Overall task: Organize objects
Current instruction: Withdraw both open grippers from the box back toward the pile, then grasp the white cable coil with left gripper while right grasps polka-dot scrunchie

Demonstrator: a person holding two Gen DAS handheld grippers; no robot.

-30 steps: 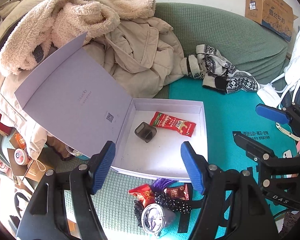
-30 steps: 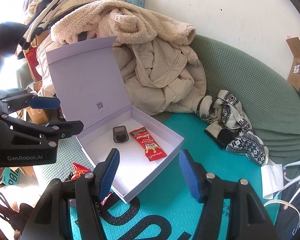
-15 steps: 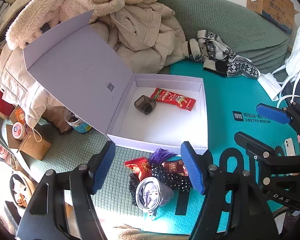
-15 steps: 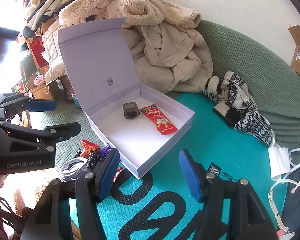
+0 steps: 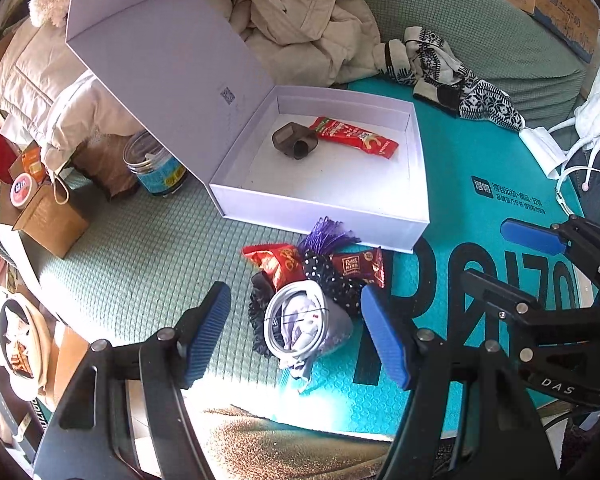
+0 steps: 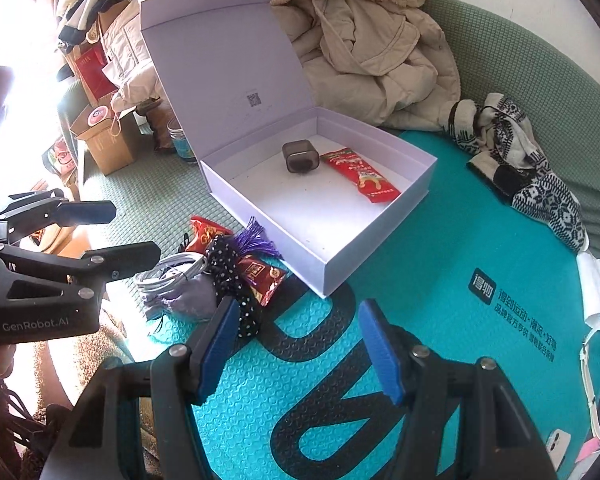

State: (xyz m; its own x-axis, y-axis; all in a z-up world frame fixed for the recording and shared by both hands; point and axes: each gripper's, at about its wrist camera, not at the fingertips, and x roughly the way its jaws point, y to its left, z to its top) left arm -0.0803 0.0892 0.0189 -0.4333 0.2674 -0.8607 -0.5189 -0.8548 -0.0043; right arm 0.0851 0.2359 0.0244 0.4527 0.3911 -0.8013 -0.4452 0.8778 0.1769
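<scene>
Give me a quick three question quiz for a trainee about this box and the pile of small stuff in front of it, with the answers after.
1. True or false: the box lid is open.
2. Which lies inside the box? A. coiled white cable B. red snack packet C. polka-dot scrunchie
3. Fill in: both the left gripper and the right gripper are ____, holding nothing.

Key: 1 true. 2 B; it lies beside a small dark case, while cable and scrunchie sit in the pile outside the box's front wall. 3 open.
</scene>
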